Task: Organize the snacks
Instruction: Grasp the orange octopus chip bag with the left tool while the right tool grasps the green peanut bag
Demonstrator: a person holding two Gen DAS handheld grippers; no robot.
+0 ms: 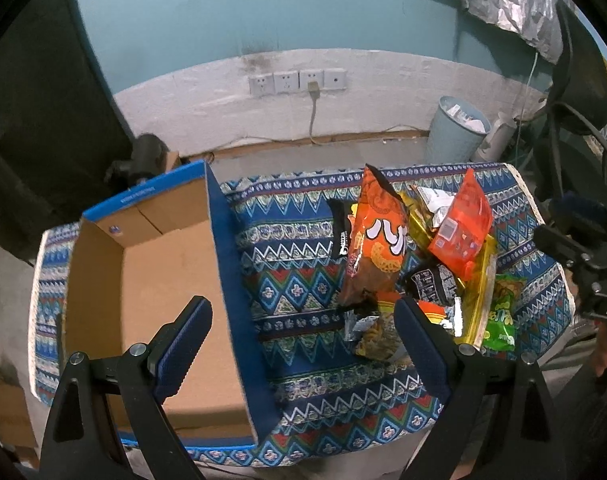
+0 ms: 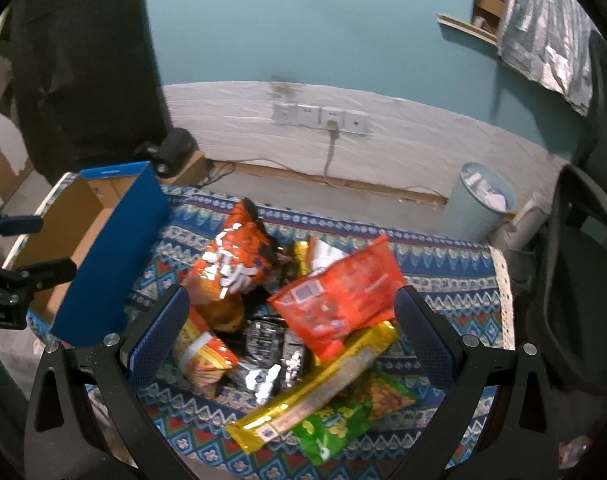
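Standing at the left end of the surface, which is covered by a blue patterned cloth with zigzags and diamonds, is an open cardboard box with blue outer walls, its brown inside bare. The left gripper hangs over the box's right wall, its blue-padded fingers spread wide with nothing between them; one finger sits over the box, the other over the near left edge of the snack heap.

To the right of the box, apart from it, the snacks lie piled together on the cloth. A tall orange crinkled chip bag leans at the heap's left, with a small yellow-orange packet near it and black-and-silver packets in the middle. A red-orange transparent pouch rests on top at the right, a long gold foil packet runs under it toward the near side, and a green bag lies nearest.

The right gripper hovers above the heap, its fingers wide apart and empty, flanking the pile. Far right, a pale blue waste bin stands on the floor by the wall.
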